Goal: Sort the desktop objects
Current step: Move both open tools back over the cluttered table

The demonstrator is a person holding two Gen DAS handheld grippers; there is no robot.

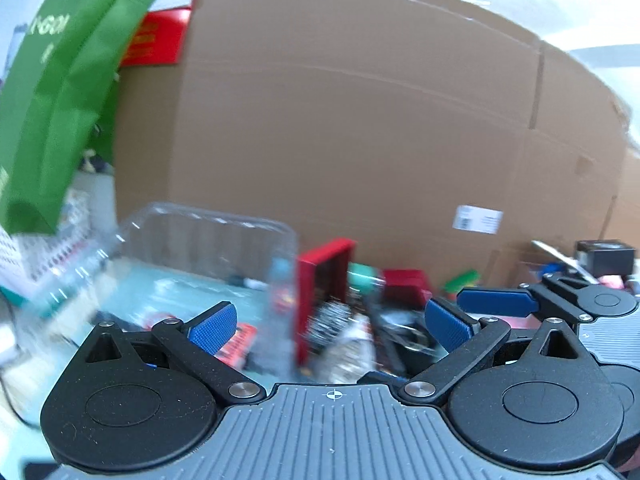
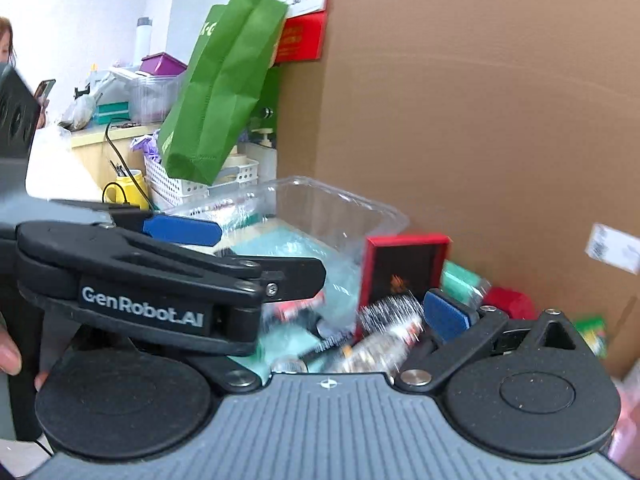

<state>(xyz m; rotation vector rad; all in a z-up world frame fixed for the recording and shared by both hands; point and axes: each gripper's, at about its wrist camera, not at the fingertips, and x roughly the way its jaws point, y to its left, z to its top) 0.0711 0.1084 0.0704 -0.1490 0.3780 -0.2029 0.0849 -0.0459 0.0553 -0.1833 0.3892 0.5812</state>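
Observation:
My left gripper [image 1: 330, 326] is open and empty above a pile of small desk items. A clear plastic box [image 1: 208, 240] stands ahead to the left; it also shows in the right wrist view [image 2: 320, 208]. A red and black box [image 1: 324, 280] stands upright just ahead, also seen in the right wrist view [image 2: 404, 268]. A silvery packet [image 2: 384, 340] lies below it. My right gripper [image 2: 340, 312] is open; its left finger is hidden behind the left gripper's body, which crosses that view. The right gripper also shows in the left wrist view [image 1: 496, 300].
A big cardboard box [image 1: 360, 120] walls off the back. A green bag [image 2: 224, 88] leans over a white basket [image 2: 192, 188]. A yellow mug [image 2: 128, 192] stands at the left. A green-capped item [image 1: 364, 276] and a red lump [image 2: 512, 300] lie by the box.

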